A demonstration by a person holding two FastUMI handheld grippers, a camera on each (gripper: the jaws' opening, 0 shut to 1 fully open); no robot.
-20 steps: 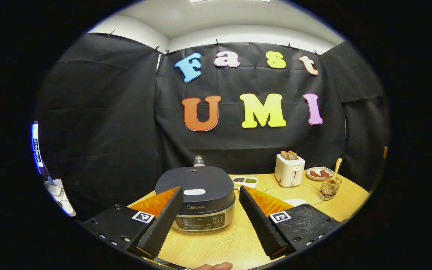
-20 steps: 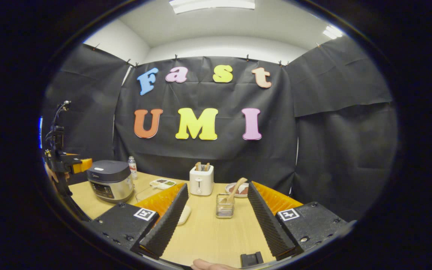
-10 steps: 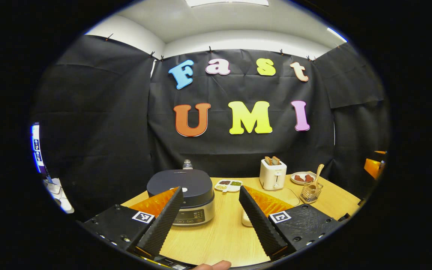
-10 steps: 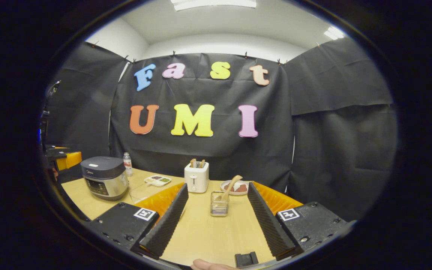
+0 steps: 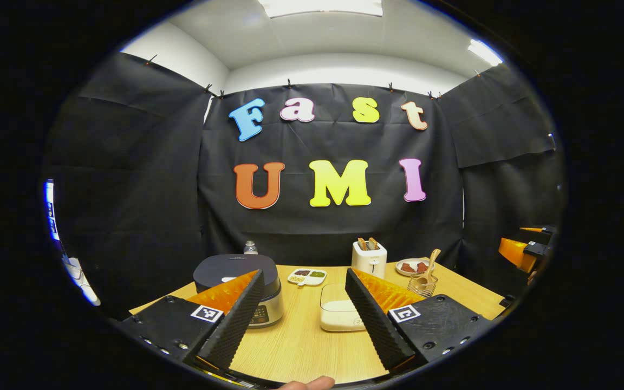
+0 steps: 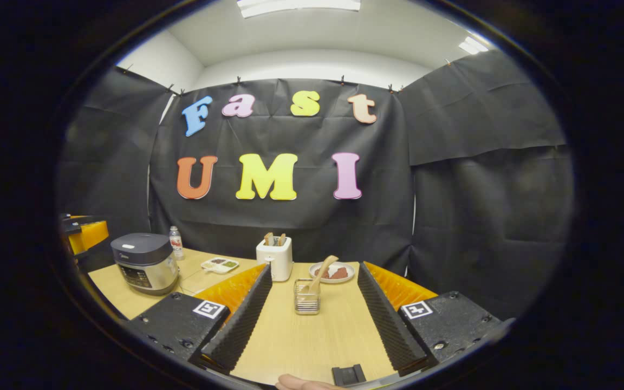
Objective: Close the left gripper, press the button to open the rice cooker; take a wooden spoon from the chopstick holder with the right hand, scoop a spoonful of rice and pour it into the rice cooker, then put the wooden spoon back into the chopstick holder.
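— Two grippers, both wide, both empty; where's the cooker (image 5: 236, 284)?
— Lid down, left of centre behind the left gripper (image 5: 304, 319); spoon (image 6: 317, 276) leans in holder (image 6: 306, 297), dead ahead of right gripper (image 6: 314, 325).

Both my cameras are looking low across the tabletop (image 5: 301, 346) toward the back wall, sharing the rice cooker (image 6: 144, 262) and toaster (image 5: 369, 259).

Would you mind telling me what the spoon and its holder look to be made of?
The spoon looks like pale, matte wood, going by its tan colour. The holder seems to be thin metal wire or clear ribbed plastic; you can see through it, but it is too small to tell.
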